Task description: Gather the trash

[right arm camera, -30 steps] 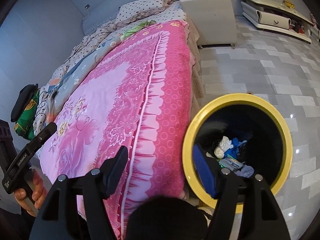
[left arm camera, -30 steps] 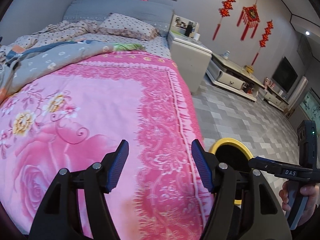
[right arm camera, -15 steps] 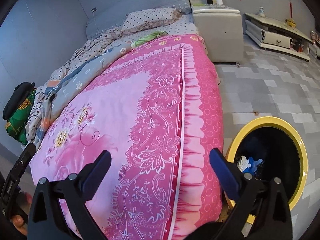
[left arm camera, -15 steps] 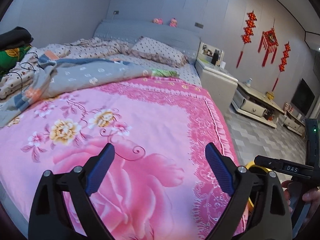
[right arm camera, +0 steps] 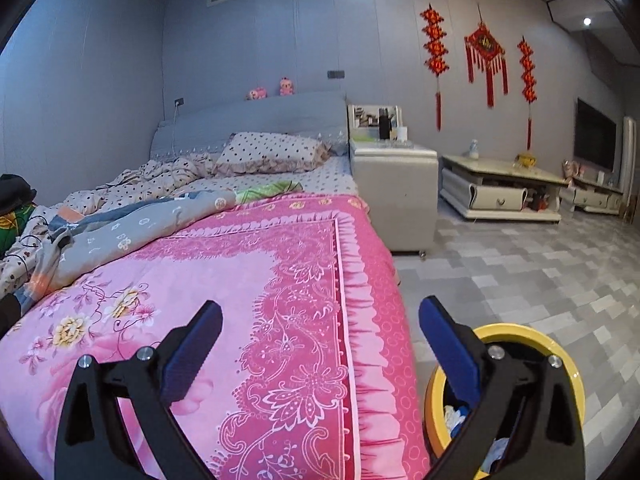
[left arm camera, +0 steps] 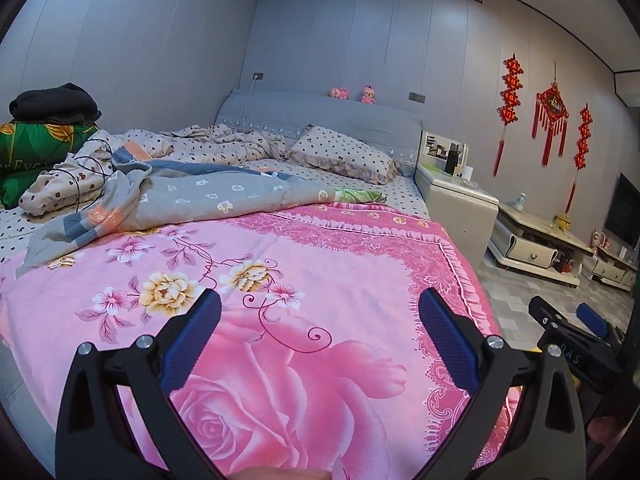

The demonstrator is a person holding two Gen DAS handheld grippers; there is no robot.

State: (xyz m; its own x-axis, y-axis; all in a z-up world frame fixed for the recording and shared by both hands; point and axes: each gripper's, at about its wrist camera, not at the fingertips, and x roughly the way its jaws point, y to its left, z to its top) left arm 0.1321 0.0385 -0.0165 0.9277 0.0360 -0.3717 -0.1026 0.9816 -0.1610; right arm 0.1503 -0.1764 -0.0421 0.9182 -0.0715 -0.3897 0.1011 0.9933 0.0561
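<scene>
We have the left gripper (left arm camera: 320, 332) and right gripper (right arm camera: 320, 332) wide, left just opened further, nothing between either's jaws, pink floral bedspread (left arm camera: 320, 280) ahead, yellow-rimmed trash bin (right arm camera: 560, 350) lower right.

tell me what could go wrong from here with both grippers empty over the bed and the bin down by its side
1. The yellow-rimmed round trash bin stands close against the pink floral bedspread, low and partly behind the right gripper; a careless swing could tip it.
2. The black cable looped over the crumpled dotted bedding might snag the left gripper if mistaken for trash.
</scene>
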